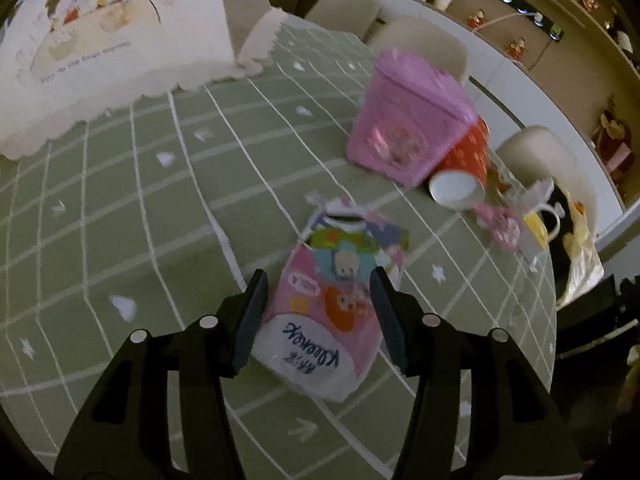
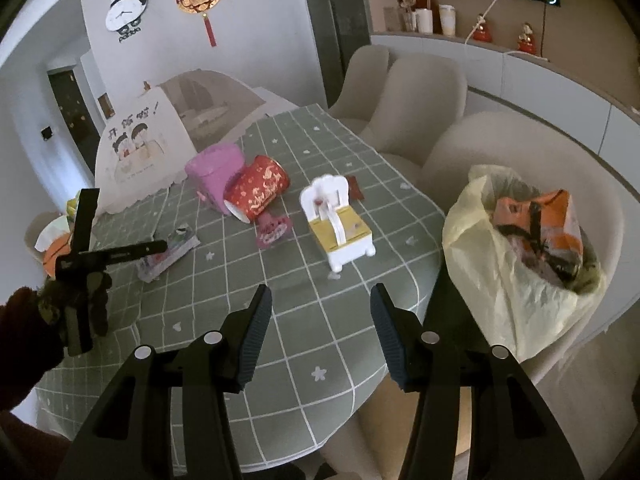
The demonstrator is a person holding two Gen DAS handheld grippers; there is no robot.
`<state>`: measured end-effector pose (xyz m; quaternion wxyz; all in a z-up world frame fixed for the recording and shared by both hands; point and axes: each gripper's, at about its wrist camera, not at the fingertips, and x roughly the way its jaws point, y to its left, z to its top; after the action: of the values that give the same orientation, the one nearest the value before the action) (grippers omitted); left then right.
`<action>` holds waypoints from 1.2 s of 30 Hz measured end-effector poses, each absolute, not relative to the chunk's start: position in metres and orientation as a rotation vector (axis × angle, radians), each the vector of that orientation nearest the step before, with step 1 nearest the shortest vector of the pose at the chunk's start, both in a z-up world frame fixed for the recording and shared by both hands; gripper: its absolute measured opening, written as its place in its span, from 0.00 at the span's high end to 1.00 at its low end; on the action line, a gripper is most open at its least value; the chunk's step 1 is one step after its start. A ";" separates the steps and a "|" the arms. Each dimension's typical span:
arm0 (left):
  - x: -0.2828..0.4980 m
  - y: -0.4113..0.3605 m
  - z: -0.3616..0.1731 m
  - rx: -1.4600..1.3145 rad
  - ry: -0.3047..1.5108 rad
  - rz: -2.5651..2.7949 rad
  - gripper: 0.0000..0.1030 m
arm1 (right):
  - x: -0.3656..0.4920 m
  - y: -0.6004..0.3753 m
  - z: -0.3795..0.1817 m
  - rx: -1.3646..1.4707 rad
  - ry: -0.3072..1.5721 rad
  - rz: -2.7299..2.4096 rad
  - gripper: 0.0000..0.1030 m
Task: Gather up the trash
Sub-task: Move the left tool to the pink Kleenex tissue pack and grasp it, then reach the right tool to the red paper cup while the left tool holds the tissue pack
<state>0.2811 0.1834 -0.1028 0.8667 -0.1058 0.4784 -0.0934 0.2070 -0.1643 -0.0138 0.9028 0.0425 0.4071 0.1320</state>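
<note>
A crumpled Kleenex tissue pack (image 1: 320, 312), pink and printed with cartoon figures, lies flat on the green checked tablecloth (image 1: 140, 208) between the spread fingers of the left gripper (image 1: 318, 320), which brackets its lower half without yet pinching it. The step in hand appears to be the pick-up of this piece of litter: the jaws stand wide, one on either side of the pack, and the next move calls for closing them squarely on the soft wrapper, low enough to catch it rather than skid over it. Beyond the pack a pink tub (image 1: 408, 120) and a red paper cup (image 1: 460, 172) lie tipped over, touching each other. The right gripper (image 2: 320, 330), also open and holding nothing, hovers over the table's near edge. Off to its right, on a beige chair (image 2: 520, 152), a pale yellow bag (image 2: 512, 280) stuffed with wrappers sits open, the likely destination, well apart from the pack
</note>
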 end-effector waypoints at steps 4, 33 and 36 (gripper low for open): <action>0.268 0.174 -0.103 -0.222 1.006 -0.182 0.56 | 0.210 -0.157 -0.019 0.094 0.854 0.285 0.53; 0.177 0.184 -0.048 -0.455 0.973 -0.019 0.93 | 0.388 -0.027 -0.070 0.290 0.926 0.351 0.53; 0.173 0.196 -0.053 -0.470 0.983 0.001 0.93 | 0.409 -0.022 -0.084 0.300 0.953 0.276 0.53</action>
<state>0.1726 0.1962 -0.0528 0.8552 -0.2236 0.4675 0.0004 0.4090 -0.0220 -0.0840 0.8688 0.1432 0.4553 0.1320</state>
